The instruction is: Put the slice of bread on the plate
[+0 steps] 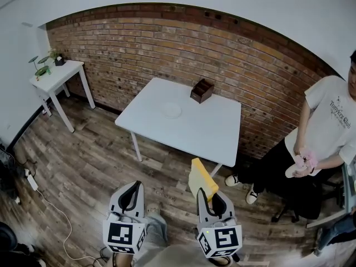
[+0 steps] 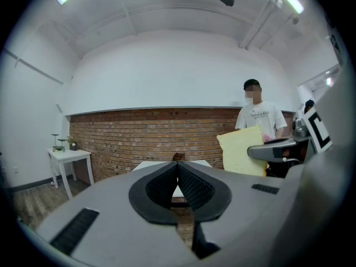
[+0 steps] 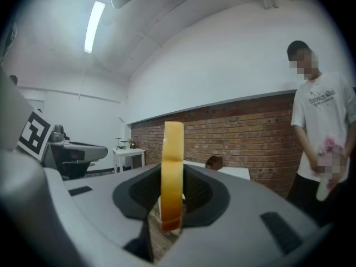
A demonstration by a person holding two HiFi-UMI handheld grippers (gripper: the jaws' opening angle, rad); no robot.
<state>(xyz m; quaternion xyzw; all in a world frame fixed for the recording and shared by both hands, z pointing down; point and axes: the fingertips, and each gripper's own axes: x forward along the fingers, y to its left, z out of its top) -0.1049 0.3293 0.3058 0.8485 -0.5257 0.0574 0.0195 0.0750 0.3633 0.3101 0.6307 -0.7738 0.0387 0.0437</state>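
My right gripper [image 1: 203, 193] is shut on a yellow slice of bread [image 1: 201, 178], which stands upright on edge between the pads [image 3: 172, 171]. It hangs over the wooden floor, short of the white table [image 1: 192, 128]. A white plate [image 1: 171, 110] lies near the middle of that table, with nothing on it. My left gripper [image 1: 133, 189] is beside the right one, at the same height, its jaws closed together on nothing [image 2: 178, 174]. In the left gripper view, the bread [image 2: 242, 151] shows off to the right.
A brown box [image 1: 202, 90] sits at the table's far edge by the brick wall. A person [image 1: 320, 143] is at the right beside the table. A small white side table [image 1: 57, 77] with plants stands at the left. Cables lie on the floor at the near left.
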